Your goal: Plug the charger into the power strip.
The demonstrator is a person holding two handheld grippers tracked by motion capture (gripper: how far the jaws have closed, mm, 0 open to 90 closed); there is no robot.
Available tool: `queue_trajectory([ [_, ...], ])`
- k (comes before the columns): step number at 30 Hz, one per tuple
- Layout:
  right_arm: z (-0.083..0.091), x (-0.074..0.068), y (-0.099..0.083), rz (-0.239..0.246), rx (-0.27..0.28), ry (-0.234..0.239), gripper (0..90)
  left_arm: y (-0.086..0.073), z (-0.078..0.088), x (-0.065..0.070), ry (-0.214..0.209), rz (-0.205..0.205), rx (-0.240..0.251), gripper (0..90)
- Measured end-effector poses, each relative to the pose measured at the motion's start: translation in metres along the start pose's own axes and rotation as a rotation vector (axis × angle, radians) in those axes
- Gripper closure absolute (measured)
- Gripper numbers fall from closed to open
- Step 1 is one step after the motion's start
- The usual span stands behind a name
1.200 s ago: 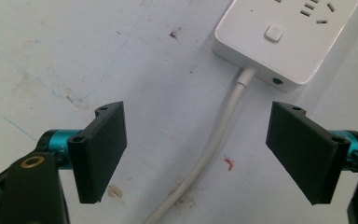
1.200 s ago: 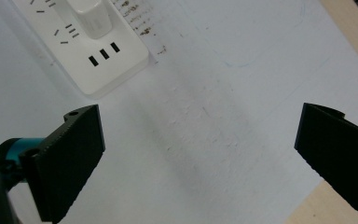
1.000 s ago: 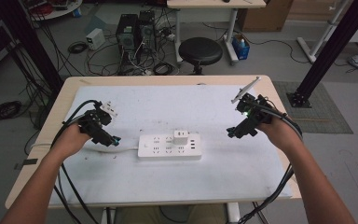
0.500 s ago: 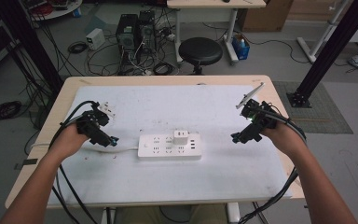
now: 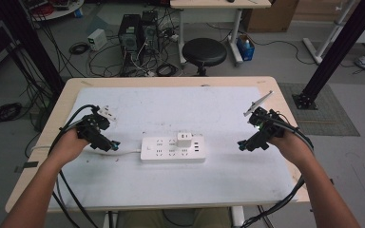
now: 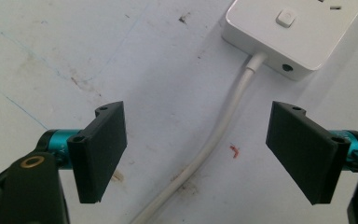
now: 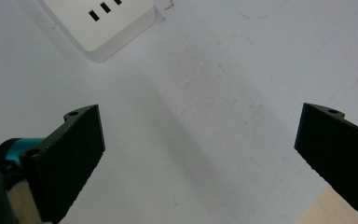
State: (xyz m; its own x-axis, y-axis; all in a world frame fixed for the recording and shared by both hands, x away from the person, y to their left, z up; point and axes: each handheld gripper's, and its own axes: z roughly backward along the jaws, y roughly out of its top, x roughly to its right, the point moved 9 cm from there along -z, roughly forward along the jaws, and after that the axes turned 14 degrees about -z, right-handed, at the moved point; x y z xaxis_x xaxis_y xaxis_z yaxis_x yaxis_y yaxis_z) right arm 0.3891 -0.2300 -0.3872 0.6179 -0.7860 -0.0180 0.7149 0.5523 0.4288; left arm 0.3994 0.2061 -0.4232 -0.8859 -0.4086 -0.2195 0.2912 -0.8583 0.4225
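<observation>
A white power strip (image 5: 172, 149) lies in the middle of the white mat, with a small white plug adapter (image 5: 184, 139) seated in its top row. Its white cord (image 6: 214, 140) runs out of the left end and passes between the wide-apart jaws of my left gripper (image 5: 113, 145), which hovers just left of the strip, open and holding nothing. My right gripper (image 5: 242, 143) hangs to the right of the strip, jaws wide open over bare mat. The strip's end with USB slots (image 7: 103, 21) shows at the top left of the right gripper view.
The mat covers most of a wooden table (image 5: 285, 102). A small white block (image 5: 106, 113) rests behind my left hand. On the floor beyond the far edge stand a black stool (image 5: 204, 51), computer cases (image 5: 137, 31) and tangled cables.
My right gripper has moved down and to the right, settling lower beside the strip's right end. The left gripper and the strip have stayed put.
</observation>
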Motion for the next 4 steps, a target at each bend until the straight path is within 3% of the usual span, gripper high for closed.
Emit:
queue_trajectory([
  [4,-0.0013,0.0006,-0.002,-0.003,0.0,0.0,0.8,-0.0028,-0.0006,-0.0008,0.001,0.006,-0.002,20.3],
])
